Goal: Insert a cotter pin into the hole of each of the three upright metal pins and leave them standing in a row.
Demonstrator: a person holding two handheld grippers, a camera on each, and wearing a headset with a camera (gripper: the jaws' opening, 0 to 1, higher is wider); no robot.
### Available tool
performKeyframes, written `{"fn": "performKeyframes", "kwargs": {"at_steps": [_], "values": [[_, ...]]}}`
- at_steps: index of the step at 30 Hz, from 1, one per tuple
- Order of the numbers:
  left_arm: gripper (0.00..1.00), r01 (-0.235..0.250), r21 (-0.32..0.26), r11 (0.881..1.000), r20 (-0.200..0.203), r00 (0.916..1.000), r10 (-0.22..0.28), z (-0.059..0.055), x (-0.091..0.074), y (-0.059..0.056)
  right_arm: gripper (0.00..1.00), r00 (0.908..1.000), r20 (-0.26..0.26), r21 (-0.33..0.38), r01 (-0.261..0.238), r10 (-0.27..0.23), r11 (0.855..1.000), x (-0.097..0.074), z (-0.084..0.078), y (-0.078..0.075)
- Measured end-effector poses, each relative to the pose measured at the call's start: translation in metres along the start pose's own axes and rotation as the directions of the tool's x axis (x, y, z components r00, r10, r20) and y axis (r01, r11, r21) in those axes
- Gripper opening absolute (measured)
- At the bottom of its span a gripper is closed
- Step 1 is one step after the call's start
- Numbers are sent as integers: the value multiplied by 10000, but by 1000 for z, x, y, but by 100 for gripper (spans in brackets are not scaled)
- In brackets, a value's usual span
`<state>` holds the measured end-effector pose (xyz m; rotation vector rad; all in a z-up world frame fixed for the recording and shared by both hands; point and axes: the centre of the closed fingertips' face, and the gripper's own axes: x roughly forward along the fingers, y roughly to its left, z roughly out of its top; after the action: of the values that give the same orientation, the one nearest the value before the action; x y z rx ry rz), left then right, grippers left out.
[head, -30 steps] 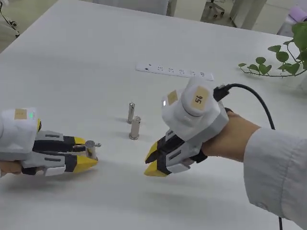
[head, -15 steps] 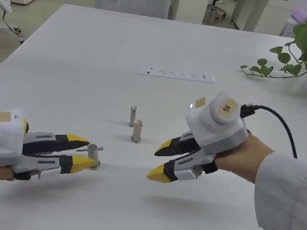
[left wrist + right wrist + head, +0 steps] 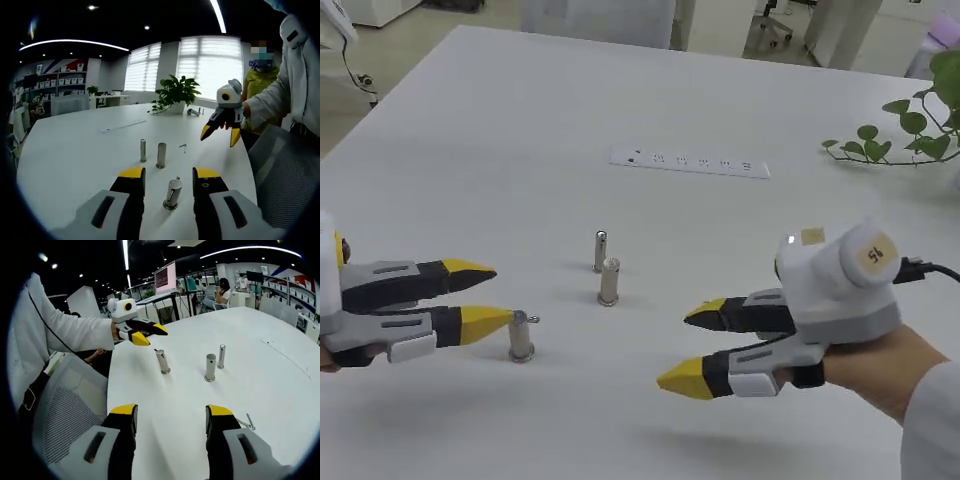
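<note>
Standing just off the left gripper (image 3: 485,295) tips, the near pin (image 3: 521,337) already carries a cotter (image 3: 530,319) through its head, so one of three looks done. The two bare pins (image 3: 609,281) stand close together farther out on the counter (image 3: 520,130), both yet to be fitted, and the near pin sits off their line. Both grippers have their jaws spread and hold nothing; the right gripper (image 3: 678,347) hovers apart from the pins. The gripper views add a loose cotter (image 3: 183,147) lying flat on the counter, just beside the right gripper's jaw. The head view adds a power strip (image 3: 690,160) farther back.
</note>
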<state>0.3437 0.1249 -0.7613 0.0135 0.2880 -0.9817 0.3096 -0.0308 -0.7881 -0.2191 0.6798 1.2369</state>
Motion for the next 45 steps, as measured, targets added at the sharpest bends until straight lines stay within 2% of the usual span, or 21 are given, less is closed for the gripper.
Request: {"fn": "performKeyframes", "kwargs": {"at_steps": [5, 9, 19, 26, 30, 32, 36, 37, 39, 40, 41, 43, 44, 45], "values": [[38, 122, 281, 9995, 77, 9999, -124, 13, 11, -7, 62, 9992, 397, 57, 32, -34, 10000, -9, 2, 0], [38, 206, 373, 9991, 25, 9998, -207, 16, 20, -10, 64, 9982, 581, 84, 172, -177, 9998, -17, 0, -2], [40, 341, 560, 9978, -320, 9990, -324, 16, 45, -15, 67, 9963, 762, 204, 374, -388, 9991, -37, -11, -5], [41, 437, 902, 9950, -743, 9965, -371, 18, 61, -16, 68, 9957, 727, 302, 552, -572, 9980, -54, -22, -8], [41, 233, 1226, 9922, -1121, 9937, -95, 16, 72, -13, 68, 9945, 744, 415, 703, -732, 9967, -63, -29, -11], [41, -89, 1240, 9922, -1231, 9921, 243, 15, 79, -8, 68, 9940, 757, 498, 754, -790, 9959, -66, -32, -12], [39, -502, 1447, 9882, -1705, 9825, 749, 9, 90, -2, 68, 9930, 817, 604, 807, -855, 9949, -70, -35, -14], [38, -657, 1584, 9852, -2022, 9745, 974, 5, 92, 0, 68, 9929, 816, 611, 819, -867, 9948, -71, -36, -15], [37, -520, 1432, 9883, -2023, 9760, 806, 6, 100, -4, 68, 9928, 844, 663, 800, -855, 9946, -72, -38, -15], [37, -565, 1429, 9881, -2114, 9736, 863, 5, 102, -4, 68, 9927, 847, 670, 805, -860, 9945, -73, -38, -16], [35, -660, 1520, 9862, -2326, 9674, 1005, 2, 103, -3, 68, 9926, 852, 675, 808, -864, 9944, -73, -39, -16], [34, -695, 1548, 9855, -2422, 9644, 1060, 1, 107, -1, 68, 9922, 903, 728, 790, -855, 9942, -74, -39, -16], [33, -846, 1458, 9857, -2570, 9589, 1204, -2, 109, 2, 68, 9922, 904, 726, 794, -858, 9942, -74, -39, -16], [33, -846, 1456, 9857, -2571, 9589, 1203, -1, 111, 2, 68, 9923, 891, 721, 803, -866, 9942, -74, -40, -16]]}}
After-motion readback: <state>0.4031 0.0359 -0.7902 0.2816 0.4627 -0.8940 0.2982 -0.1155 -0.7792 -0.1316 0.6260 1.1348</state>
